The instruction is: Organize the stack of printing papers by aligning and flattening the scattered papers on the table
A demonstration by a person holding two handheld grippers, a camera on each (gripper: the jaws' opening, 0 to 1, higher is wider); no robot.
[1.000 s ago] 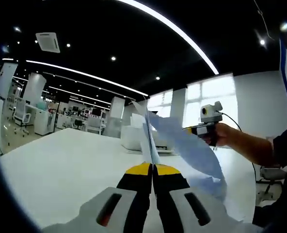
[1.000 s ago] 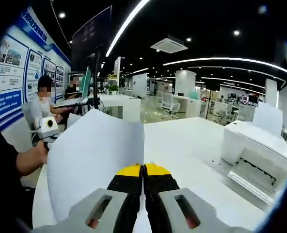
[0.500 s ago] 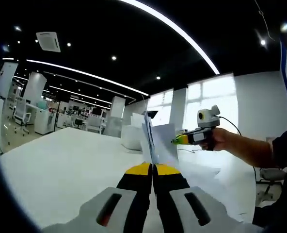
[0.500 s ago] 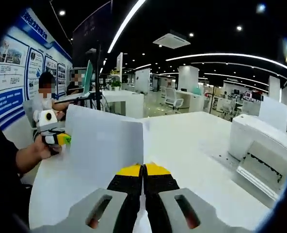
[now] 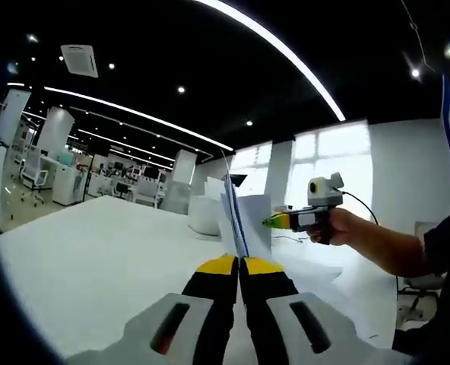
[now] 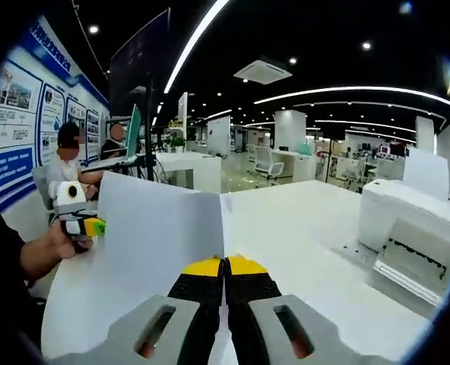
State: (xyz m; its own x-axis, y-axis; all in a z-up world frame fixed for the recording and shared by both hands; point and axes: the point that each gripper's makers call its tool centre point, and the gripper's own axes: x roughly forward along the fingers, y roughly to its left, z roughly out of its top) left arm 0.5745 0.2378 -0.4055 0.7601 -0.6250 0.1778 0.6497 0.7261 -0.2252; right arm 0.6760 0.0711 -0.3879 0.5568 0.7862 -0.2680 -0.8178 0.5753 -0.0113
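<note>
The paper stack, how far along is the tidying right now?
Mid-job. Gathered: the papers are off the white table, upright as one bundle. In hand: both tongs are shut on it, the right tongs on one edge and the left tongs on the opposite edge. Left: square the edges, lay the bundle down and press it flat.

Matt white paper sheets (image 6: 160, 236) stand over a smooth, faintly glossy white table (image 6: 301, 228).
</note>
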